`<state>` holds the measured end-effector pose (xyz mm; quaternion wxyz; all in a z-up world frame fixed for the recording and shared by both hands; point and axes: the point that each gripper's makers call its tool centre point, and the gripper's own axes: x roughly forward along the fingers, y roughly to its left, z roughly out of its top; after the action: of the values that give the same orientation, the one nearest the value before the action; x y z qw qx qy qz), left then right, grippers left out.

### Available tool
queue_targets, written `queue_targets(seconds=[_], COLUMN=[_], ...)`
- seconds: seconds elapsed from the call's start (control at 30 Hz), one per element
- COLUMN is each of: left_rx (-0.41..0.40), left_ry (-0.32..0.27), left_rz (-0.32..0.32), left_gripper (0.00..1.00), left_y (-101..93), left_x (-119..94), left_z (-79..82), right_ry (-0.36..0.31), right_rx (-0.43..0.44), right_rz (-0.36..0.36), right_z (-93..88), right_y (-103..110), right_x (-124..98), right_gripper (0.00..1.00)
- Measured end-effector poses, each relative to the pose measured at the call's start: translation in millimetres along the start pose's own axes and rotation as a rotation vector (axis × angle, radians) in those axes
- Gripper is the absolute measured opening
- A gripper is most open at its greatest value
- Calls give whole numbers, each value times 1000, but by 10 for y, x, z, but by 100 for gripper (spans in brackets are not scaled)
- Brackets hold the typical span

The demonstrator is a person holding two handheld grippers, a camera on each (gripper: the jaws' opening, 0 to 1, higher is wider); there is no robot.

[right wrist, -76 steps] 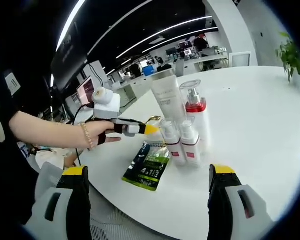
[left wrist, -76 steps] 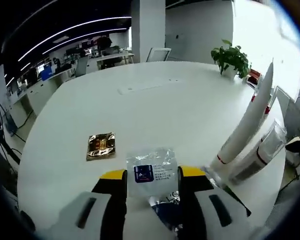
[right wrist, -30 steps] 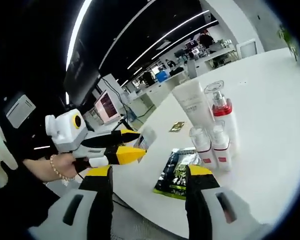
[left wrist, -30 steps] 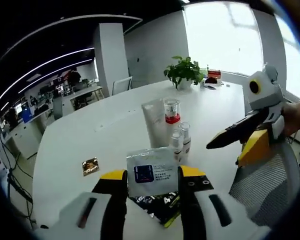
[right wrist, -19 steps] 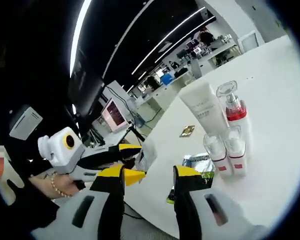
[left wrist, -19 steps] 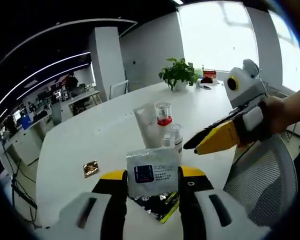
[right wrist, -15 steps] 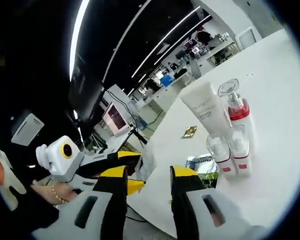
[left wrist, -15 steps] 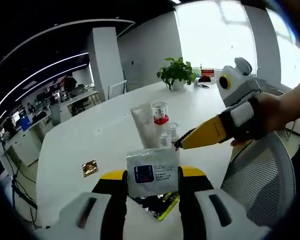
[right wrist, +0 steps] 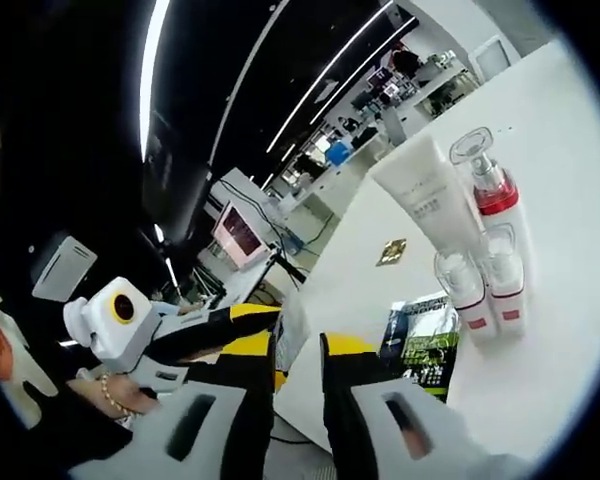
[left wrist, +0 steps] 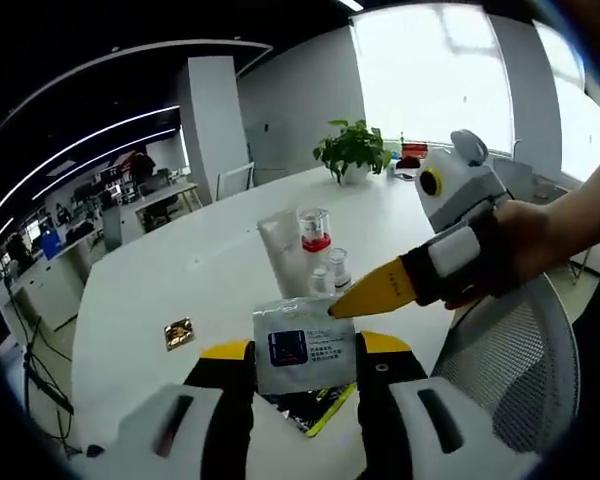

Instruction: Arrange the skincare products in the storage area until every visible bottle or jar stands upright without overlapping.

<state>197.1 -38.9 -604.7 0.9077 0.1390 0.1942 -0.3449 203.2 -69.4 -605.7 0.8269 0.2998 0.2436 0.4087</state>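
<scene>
My left gripper [left wrist: 303,348] is shut on a white sachet [left wrist: 304,342] with a blue square label, held above the table's near edge. My right gripper [right wrist: 298,349] comes in from the right, its yellow fingertips [left wrist: 365,295] at the sachet's upper right corner. Its jaws stand a narrow gap apart with the sachet's edge [right wrist: 291,322] between them. On the white table [left wrist: 200,270] stand a white tube [right wrist: 428,198], a pump bottle with a red collar [right wrist: 496,213] and two small bottles [right wrist: 462,290]. A dark green sachet [right wrist: 423,341] lies flat in front of them.
A small gold sachet [left wrist: 180,332] lies on the table to the left. A potted plant [left wrist: 354,150] stands at the far edge. A mesh office chair [left wrist: 505,375] is close on the right, under the person's hand [left wrist: 520,245]. Desks and monitors fill the room behind.
My right gripper has moved up to the sachet in the left gripper and its jaws have narrowed around the sachet's edge. The left gripper keeps its hold.
</scene>
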Motion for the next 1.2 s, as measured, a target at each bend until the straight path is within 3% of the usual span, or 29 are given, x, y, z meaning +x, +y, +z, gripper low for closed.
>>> queue_targets(seconds=[0.13, 0.4, 0.5, 0.53, 0.63, 0.7, 0.83, 1.0, 1.2], left_rx=[5, -33, -88, -135, -377, -483, -547, -689, -708], left_ry=[0, -3, -6, -19, -45, -45, -25, -92, -103], left_rz=[-1, -19, -60, -80, -139, -167, -240, -257, -296], left_gripper=[35, 36, 39, 42, 48, 44, 29, 25, 6], left_y=[-8, -25, -25, -34, 27, 48, 114, 239, 232], left_x=[0, 14, 13, 12, -35, -85, -199, -282, -302], left_z=[6, -19, -45, -44, -100, -130, -278, -227, -273], right_ry=[-8, -14, -19, -20, -16, -7, 2, 17, 24], right_rx=[9, 16, 24, 28, 31, 29, 52, 61, 64], right_rz=[8, 6, -2, -3, 3, 9, 31, 71, 90], right_z=[7, -1, 12, 15, 22, 26, 44, 19, -19], right_y=[28, 54, 31, 17, -3, 3, 32, 173, 238], right_x=[10, -15, -35, -36, -23, 1, 43, 65, 32], right_gripper=[1, 1, 1, 1, 1, 1, 1, 1, 1])
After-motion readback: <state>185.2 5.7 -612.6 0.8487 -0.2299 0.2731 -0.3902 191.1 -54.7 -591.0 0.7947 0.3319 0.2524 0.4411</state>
